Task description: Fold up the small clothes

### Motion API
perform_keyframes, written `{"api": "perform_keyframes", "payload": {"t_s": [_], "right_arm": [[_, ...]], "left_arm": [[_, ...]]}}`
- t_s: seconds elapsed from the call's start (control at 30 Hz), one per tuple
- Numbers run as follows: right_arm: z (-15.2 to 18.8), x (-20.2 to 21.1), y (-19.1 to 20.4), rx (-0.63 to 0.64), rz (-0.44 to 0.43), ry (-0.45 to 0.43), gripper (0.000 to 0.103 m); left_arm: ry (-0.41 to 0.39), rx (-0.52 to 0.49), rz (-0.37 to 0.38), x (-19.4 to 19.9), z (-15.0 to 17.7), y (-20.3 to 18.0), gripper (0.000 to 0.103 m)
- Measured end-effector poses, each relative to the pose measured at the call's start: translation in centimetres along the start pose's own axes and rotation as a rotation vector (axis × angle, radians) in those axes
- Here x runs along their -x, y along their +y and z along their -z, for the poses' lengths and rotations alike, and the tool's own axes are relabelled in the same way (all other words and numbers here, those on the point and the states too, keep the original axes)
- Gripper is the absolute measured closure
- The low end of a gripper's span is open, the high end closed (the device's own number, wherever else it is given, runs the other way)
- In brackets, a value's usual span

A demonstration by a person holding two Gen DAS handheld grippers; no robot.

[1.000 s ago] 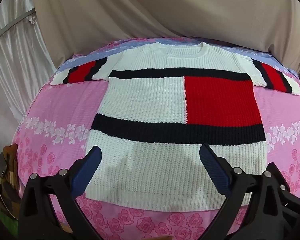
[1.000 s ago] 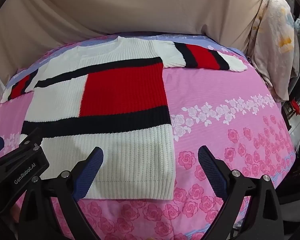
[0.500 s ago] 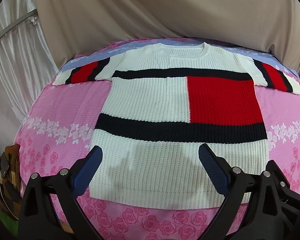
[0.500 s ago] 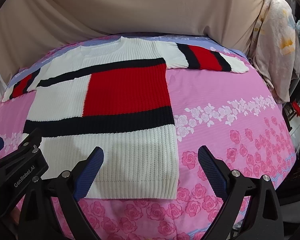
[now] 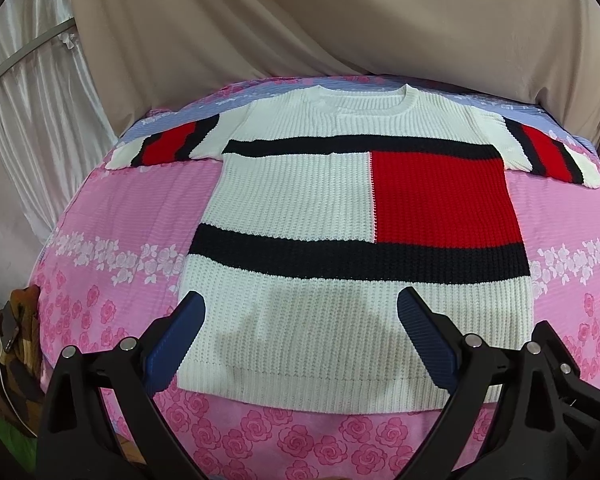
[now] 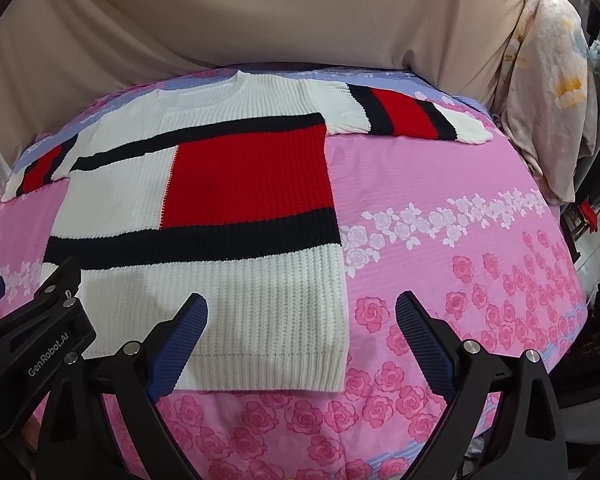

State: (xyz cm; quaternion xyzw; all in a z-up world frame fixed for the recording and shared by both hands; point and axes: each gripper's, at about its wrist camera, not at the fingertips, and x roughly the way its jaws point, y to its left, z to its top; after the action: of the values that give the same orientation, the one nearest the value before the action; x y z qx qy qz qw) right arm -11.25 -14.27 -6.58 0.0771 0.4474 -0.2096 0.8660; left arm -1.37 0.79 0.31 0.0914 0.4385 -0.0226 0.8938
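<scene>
A small knitted sweater (image 5: 300, 200), white with black bands and a red block, lies flat and face up on the pink floral bed cover (image 5: 112, 216), both sleeves spread out. It also shows in the right wrist view (image 6: 204, 216). My left gripper (image 5: 300, 336) is open and empty above the sweater's lower hem. My right gripper (image 6: 300, 340) is open and empty above the hem's right corner. The left gripper's body (image 6: 32, 332) shows at the lower left of the right wrist view.
A beige cloth (image 5: 300, 20) hangs behind the bed. White curtains (image 5: 32, 112) hang at the left. A floral fabric (image 6: 548, 92) hangs past the bed's right edge. A brown item and a white cable (image 5: 4, 344) lie off the left edge.
Both grippers have drifted slightly, so the sweater sits a little further right and lower in both views. The sweater itself has not moved. Both grippers stay open.
</scene>
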Motion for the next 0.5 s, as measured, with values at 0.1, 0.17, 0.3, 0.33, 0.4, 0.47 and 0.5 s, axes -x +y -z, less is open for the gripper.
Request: {"api": "perform_keyframes", "payload": {"t_s": [0.1, 0.17, 0.3, 0.33, 0.4, 0.47, 0.5], "right_arm": [[-0.1, 0.07, -0.02, 0.002, -0.001, -0.003, 0.009], [-0.08, 0.12, -0.04, 0.002, -0.002, -0.006, 0.009], [-0.2, 0.26, 0.06, 0.006, -0.004, -0.013, 0.009], [-0.21, 0.28, 0.1, 0.007, -0.005, -0.013, 0.009], [-0.23, 0.25, 0.19, 0.007, -0.009, -0.012, 0.009], [-0.21, 0.23, 0.2, 0.008, -0.011, -0.01, 0.009], [-0.21, 0.22, 0.25, 0.008, -0.011, -0.01, 0.009]], "left_arm": [[-0.004, 0.001, -0.003, 0.15, -0.14, -0.08, 0.009], [-0.004, 0.005, -0.002, 0.19, -0.25, -0.01, 0.009], [-0.01, 0.007, -0.005, 0.31, -0.36, 0.11, 0.009], [-0.01, 0.007, -0.006, 0.3, -0.38, 0.16, 0.009], [-0.012, 0.007, -0.008, 0.32, -0.33, 0.19, 0.009], [-0.011, 0.007, -0.009, 0.3, -0.33, 0.26, 0.009], [-0.011, 0.007, -0.009, 0.29, -0.33, 0.29, 0.009]]}}
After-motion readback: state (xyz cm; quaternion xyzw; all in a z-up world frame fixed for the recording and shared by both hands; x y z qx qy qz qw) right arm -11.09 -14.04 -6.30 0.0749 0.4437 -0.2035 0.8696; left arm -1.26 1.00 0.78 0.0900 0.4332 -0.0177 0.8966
